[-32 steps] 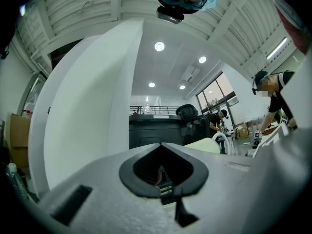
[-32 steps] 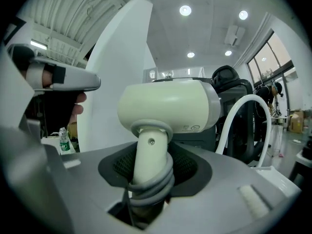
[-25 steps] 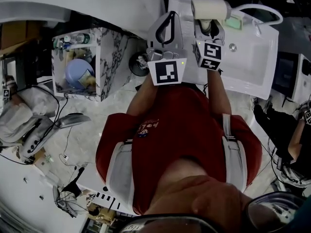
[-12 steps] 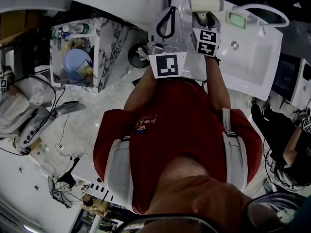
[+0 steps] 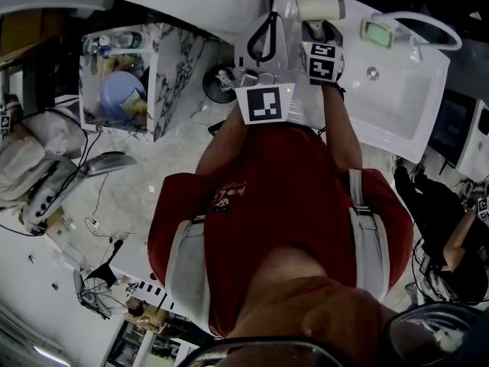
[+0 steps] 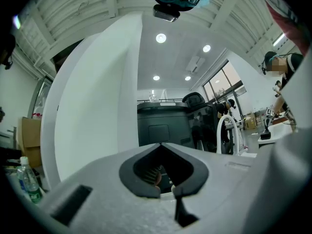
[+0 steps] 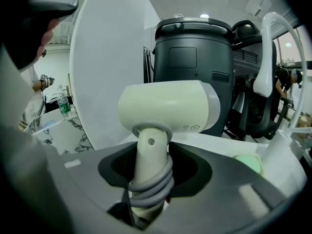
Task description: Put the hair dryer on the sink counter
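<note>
Item: hair dryer (image 5: pixel 319 8), cream body, barrel lying crosswise, a grey cord (image 7: pixel 158 186) coiled round its handle. Location: over the left end of the white desk (image 5: pixel 405 136), to the left of the sink basin; whether it touches the surface cannot be told. Held by: your right claw (image 5: pixel 319 33), clamped on the handle just below the barrel, with the coiled cord between the jaws as well. In the right gripper view the dryer (image 7: pixel 168 106) stands upright out of the claw (image 7: pixel 148 169). Your left claw (image 5: pixel 265 40) is just beside it at the desk's left edge, jaw tips drawn together with nothing between them, as the left gripper view (image 6: pixel 165 186) shows. On the desk: a pale green soap-like block (image 5: pixel 376 31) at the far edge, a white arched faucet (image 5: pixel 428 25) toward the far right corner, and a drain (image 5: pixel 372 73) in the basin. Beyond the desk's far edge: a dark grey lidded container (image 7: pixel 195 67). To the left on the floor: a marble-pattern cabinet (image 5: pixel 172 75) holding a blue bowl (image 5: pixel 122 102).
</note>
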`<state>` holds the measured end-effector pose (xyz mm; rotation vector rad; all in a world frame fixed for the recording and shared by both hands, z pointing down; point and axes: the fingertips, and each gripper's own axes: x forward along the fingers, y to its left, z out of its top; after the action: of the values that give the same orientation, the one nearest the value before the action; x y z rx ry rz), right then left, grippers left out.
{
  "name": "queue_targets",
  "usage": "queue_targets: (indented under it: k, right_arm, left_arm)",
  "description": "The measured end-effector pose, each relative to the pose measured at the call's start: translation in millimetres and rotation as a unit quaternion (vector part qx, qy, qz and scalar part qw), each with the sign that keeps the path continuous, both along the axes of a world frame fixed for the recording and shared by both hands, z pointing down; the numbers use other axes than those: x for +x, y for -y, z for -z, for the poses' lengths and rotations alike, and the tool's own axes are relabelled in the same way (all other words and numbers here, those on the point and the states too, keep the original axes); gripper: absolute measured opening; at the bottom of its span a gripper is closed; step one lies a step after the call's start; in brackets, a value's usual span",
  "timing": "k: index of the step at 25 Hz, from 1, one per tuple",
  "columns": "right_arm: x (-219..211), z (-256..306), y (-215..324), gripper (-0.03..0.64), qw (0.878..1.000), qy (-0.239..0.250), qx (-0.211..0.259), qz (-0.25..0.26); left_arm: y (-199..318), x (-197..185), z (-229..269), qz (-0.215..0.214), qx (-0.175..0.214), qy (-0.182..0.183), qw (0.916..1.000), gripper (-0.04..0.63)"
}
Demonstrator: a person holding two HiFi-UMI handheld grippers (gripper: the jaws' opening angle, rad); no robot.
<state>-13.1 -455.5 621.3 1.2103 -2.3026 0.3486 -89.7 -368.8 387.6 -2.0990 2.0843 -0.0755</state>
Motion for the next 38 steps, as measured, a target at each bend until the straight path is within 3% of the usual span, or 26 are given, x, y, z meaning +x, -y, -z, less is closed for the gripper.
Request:
queue_targets:
  k: [5,12,19,24,28,35,38]
  right_arm:
    - [1.4,-26.9,1.3,0.176,1.000,-0.019,-0.024,0.000]
    - [4.1,-44.0,6.0,0.176,0.998,-0.029,-0.056,0.002]
    - [-3.3,-67.4,6.9,0.176,0.996,-0.038,-0.085,0.012]
    - [-3.8,-81.9,7.3,0.176,0.994,-0.046,-0.102,0.015]
    - [-6.2,-90.4,6.1,0.176,0.992,-0.051,-0.117,0.018]
    - [-5.7,-96.5,8.6,0.176,0.991,-0.039,-0.130,0.015]
    - [-4.7,-96.8,9.4,0.176,0.990,-0.034,-0.135,0.013]
  left_arm:
    - [4.3,-1.0,-4.6,-0.003,-0.009,0.015,0.9998,0.002]
    - [12.3,-3.3,-10.1,0.011,-0.015,-0.013,0.9997,0.002]
    - [17.7,-8.8,-11.9,0.011,-0.021,0.007,0.9997,0.002]
    - [20.3,-14.1,-15.8,0.027,-0.012,-0.052,0.9982,0.002]
    - [23.0,-14.5,-14.6,0.013,-0.024,0.010,0.9996,0.002]
    - [26.7,-20.5,-15.4,0.026,-0.019,-0.028,0.9991,0.002]
    - [26.6,-19.5,-13.8,0.021,-0.020,-0.006,0.9995,0.002]
